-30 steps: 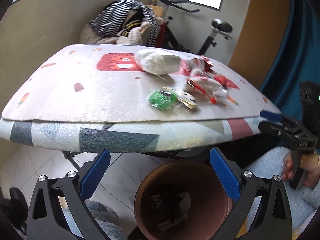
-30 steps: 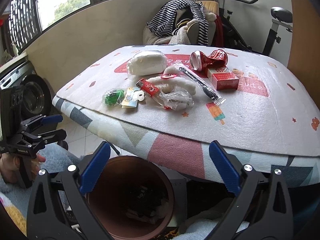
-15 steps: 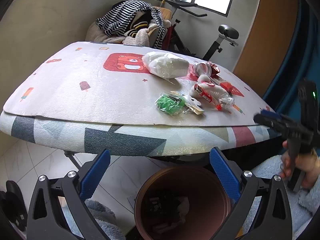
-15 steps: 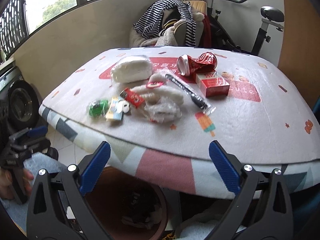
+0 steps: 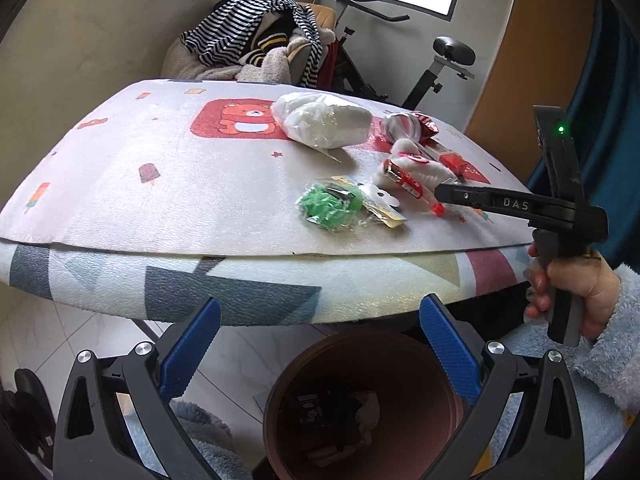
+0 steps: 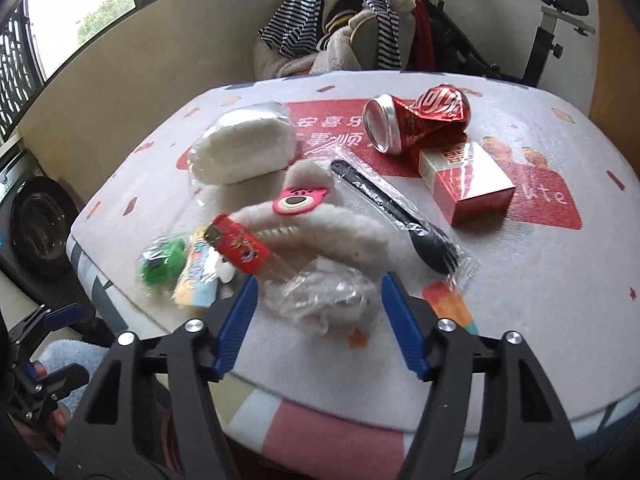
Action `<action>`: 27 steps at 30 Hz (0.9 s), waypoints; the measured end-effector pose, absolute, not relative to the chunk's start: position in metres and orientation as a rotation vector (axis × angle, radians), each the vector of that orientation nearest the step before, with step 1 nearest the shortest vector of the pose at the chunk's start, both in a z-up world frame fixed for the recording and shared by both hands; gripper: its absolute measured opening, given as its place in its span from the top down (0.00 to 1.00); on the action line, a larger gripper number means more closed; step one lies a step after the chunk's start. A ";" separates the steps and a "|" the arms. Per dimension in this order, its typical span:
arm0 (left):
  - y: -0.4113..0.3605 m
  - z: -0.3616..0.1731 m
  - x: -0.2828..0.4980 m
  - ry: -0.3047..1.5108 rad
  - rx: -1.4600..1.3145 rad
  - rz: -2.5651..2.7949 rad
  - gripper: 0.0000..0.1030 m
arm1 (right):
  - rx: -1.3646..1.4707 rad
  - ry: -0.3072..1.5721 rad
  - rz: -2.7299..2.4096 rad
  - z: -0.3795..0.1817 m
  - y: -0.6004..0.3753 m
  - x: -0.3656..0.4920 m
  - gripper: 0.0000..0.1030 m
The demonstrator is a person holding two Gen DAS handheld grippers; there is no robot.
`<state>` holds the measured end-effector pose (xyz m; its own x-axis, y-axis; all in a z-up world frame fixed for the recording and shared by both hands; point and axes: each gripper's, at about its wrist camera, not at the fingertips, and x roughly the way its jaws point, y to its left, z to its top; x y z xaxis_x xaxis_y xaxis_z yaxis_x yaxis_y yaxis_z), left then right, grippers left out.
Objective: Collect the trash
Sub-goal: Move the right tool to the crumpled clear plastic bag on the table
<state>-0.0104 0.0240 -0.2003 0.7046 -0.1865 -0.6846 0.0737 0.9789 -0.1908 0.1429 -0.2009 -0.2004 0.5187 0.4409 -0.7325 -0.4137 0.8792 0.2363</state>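
Reaching forward from the table edge, the right gripper [image 6: 316, 320] is now hanging over the litter, its jaws closing around a crumpled clear plastic wrapper [image 6: 326, 298] that is lying between the blue pads, not yet pinched. That wrapper is sitting directly ahead of these tongs, its long axis running across them from pad to pad. The left gripper [image 5: 320, 348] is hovering wide open and empty above the brown bin [image 5: 360, 364], well short of the table [image 5: 140, 200], so the right is much nearer.

Bare tabletop [image 5: 168, 168] left; litter rightward
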 end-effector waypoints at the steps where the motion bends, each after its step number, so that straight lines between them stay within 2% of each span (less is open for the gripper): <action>1: 0.024 -0.200 -0.010 0.774 -0.153 -0.141 0.06 | 0.029 0.893 0.517 -0.202 -0.200 0.145 0.44; 10: 0.028 -0.202 -0.009 0.784 -0.181 -0.154 0.06 | 0.018 0.868 0.599 -0.201 -0.210 0.141 0.49; 27: 0.031 -0.199 -0.002 0.825 -0.213 -0.149 0.06 | -0.009 0.725 0.597 -0.175 -0.247 0.097 0.50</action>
